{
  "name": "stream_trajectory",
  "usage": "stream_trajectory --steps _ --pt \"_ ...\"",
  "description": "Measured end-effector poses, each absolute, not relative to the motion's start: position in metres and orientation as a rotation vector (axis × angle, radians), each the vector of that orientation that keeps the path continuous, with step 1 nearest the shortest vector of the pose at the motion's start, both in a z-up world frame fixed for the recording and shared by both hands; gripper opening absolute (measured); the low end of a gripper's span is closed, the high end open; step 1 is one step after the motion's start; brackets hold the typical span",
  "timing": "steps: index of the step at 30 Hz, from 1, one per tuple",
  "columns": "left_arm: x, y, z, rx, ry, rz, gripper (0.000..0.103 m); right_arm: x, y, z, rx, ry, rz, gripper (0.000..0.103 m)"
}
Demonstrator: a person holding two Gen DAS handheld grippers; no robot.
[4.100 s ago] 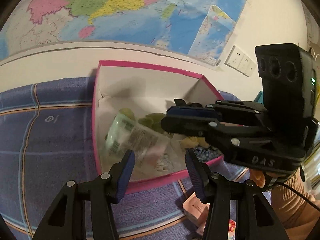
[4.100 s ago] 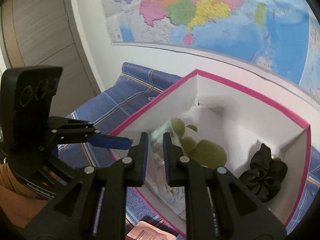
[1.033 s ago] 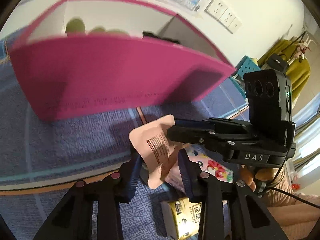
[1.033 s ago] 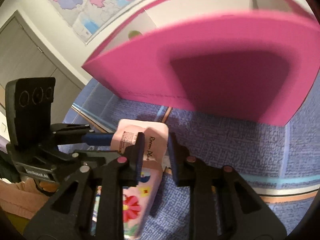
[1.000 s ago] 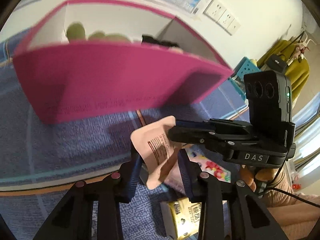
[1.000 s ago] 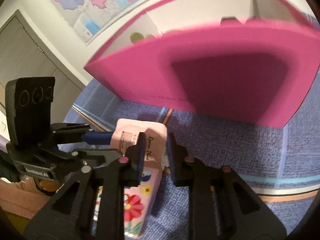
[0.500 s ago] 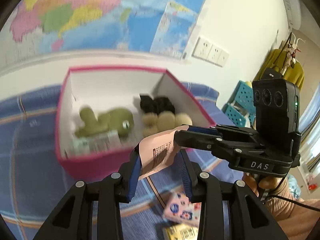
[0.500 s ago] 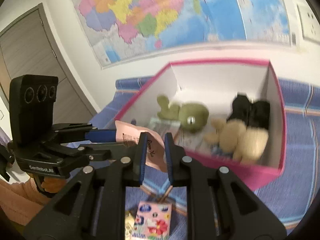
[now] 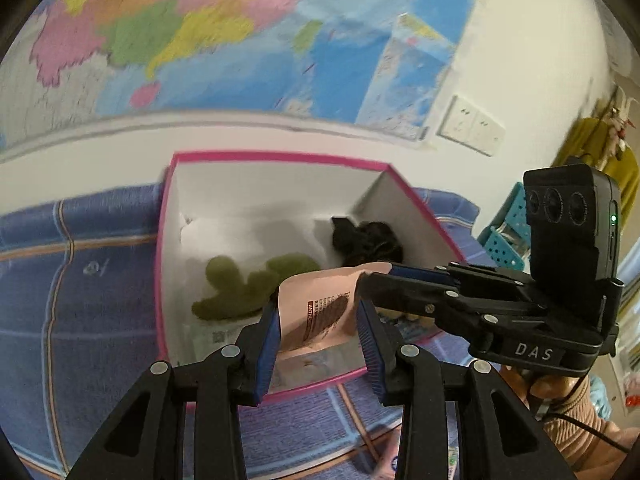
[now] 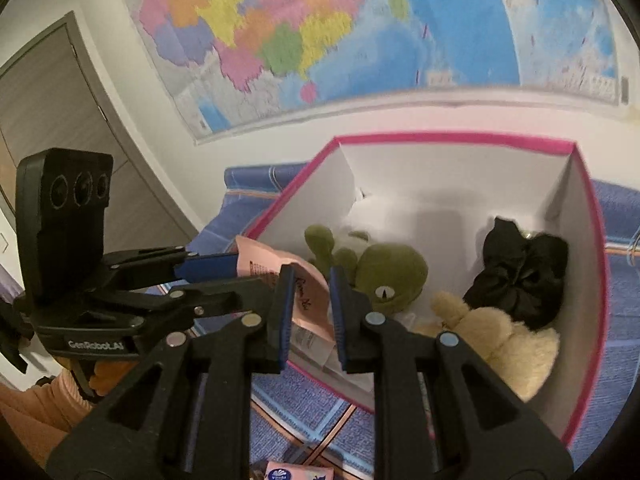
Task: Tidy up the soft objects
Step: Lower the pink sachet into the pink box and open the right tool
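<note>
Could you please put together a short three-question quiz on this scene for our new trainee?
1. True or false: both claws are shut on the pink pouch.
2. Which soft thing lies in the far right corner of the pink box?
A. the green frog plush
B. the black fabric bundle
C. the cream plush
3. Fill in the blank: in both views the pouch is seen in front of the open ____.

Key:
1. True: the left claw and the right claw each pinch it.
2. B
3. box
</note>
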State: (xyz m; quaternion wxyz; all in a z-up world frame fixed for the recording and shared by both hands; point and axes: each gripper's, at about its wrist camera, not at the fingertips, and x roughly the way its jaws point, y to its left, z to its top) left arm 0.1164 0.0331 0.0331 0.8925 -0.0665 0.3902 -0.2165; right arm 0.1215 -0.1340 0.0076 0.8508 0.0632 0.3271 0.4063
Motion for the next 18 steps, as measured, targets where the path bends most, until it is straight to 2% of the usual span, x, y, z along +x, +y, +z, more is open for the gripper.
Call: stream_trajectory --steps 6,12,14,18 --pt "0.122 0.045 0.020 -0.157 0.841 -0.371 0.040 0.130 -0.132 -0.005 0.152 0.734 0.812 0.028" --pt "0.110 0.047 0.027 -0.144 0.800 -0.368 0.042 0.115 -0.149 -0.003 0.151 0.714 0.796 0.028" --pt "0.102 0.046 0.032 -0.137 0.777 -0.390 0.046 0.106 -0.157 -0.002 0.156 0.702 0.794 0.029" --pt "0.080 0.039 0.040 -0.102 0.736 -0.441 0.049 0.084 -0.175 -0.001 0.164 0.683 0.807 0.039"
